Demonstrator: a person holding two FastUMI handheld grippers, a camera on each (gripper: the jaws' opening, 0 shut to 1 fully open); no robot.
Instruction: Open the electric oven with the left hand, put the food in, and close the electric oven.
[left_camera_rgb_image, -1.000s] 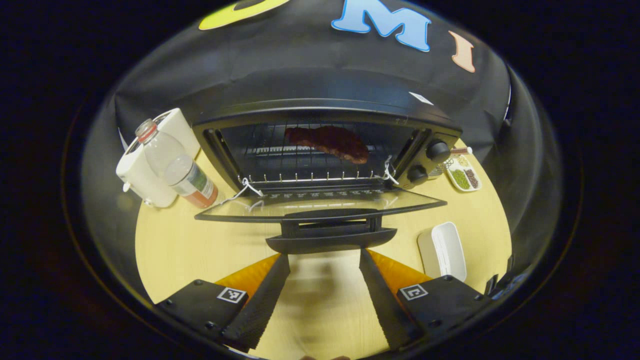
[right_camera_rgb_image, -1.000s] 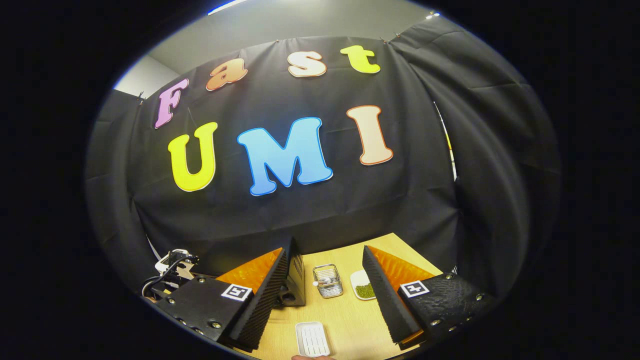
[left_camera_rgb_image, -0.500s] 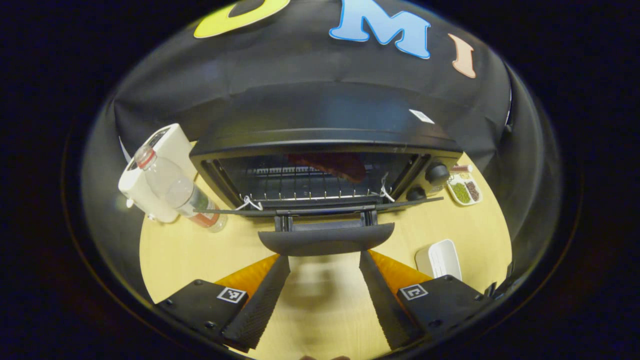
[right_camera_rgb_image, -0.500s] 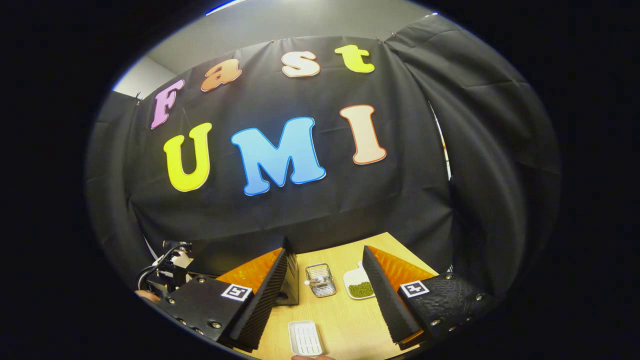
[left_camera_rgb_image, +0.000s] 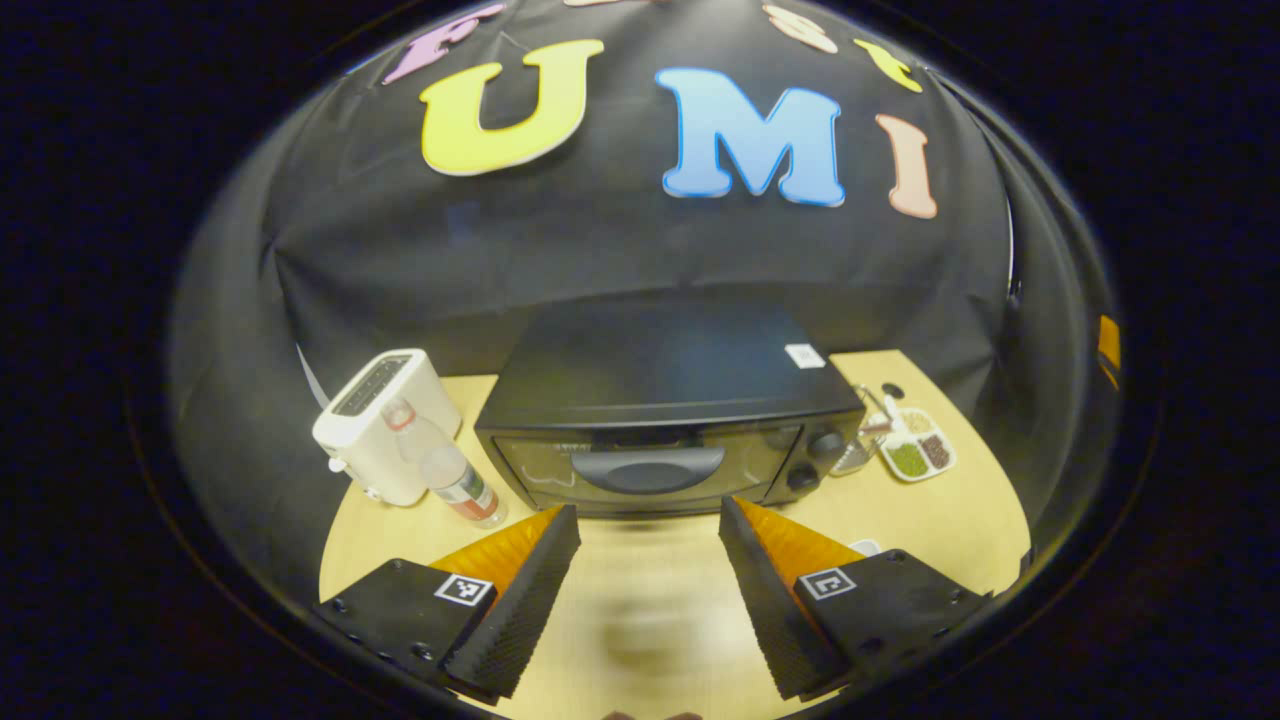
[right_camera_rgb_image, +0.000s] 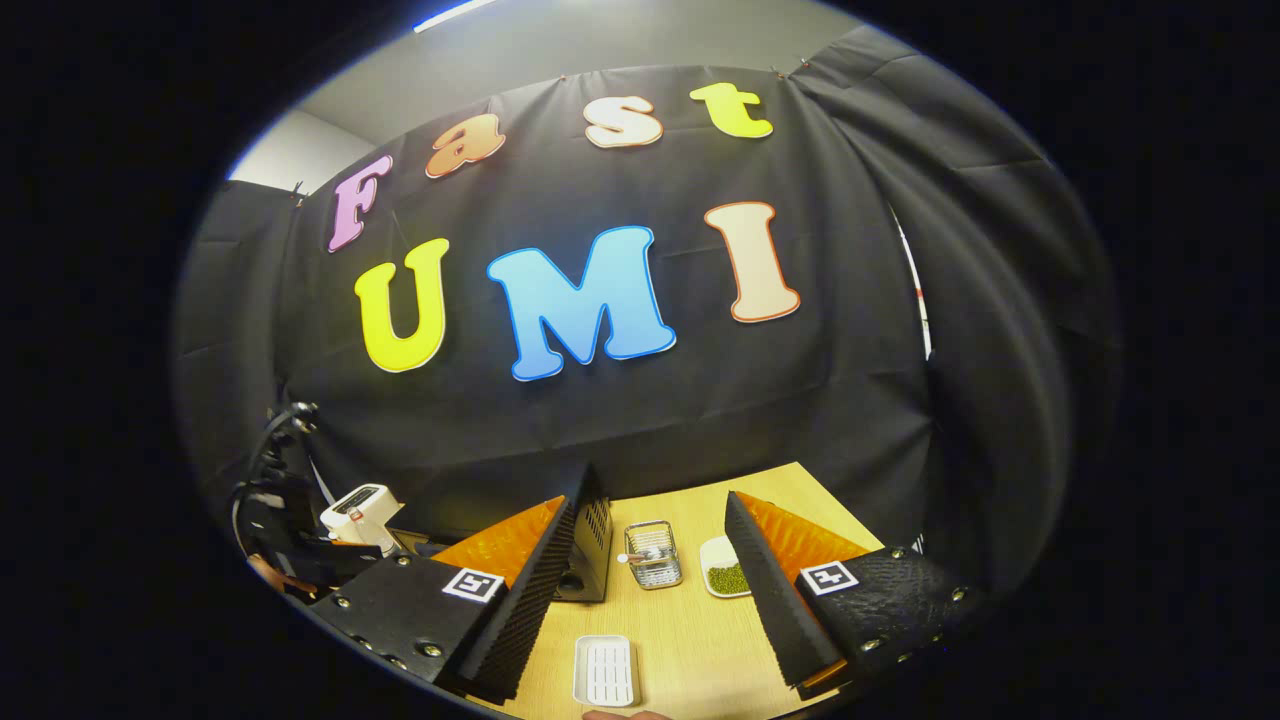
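Observation:
The black electric oven (left_camera_rgb_image: 660, 385) stands on the wooden table (left_camera_rgb_image: 400, 520) with its glass door (left_camera_rgb_image: 545, 462) shut and the handle (left_camera_rgb_image: 648, 468) facing me. The dark glass hides the inside. My left gripper (left_camera_rgb_image: 648, 518) hovers open a short way in front of the handle and touches nothing. My right gripper (right_camera_rgb_image: 655, 512) is open and holds nothing, off to the oven's right. The oven's vented side (right_camera_rgb_image: 594, 545) shows just beyond the right gripper's left finger. The other gripper (right_camera_rgb_image: 275, 495), with cables and a hand, appears at the far left of the right gripper view.
A white toaster (left_camera_rgb_image: 378, 425) and a clear bottle (left_camera_rgb_image: 452, 478) stand left of the oven. A metal basket (right_camera_rgb_image: 655, 553), a dish of beans (left_camera_rgb_image: 915, 455) and a white ridged tray (right_camera_rgb_image: 606, 670) lie to its right. The black cloth wall is close behind.
The oven door swung up from flat open to shut, hiding the meat on the rack. My left gripper pulled back and rose away from the handle. The right gripper barely shifted.

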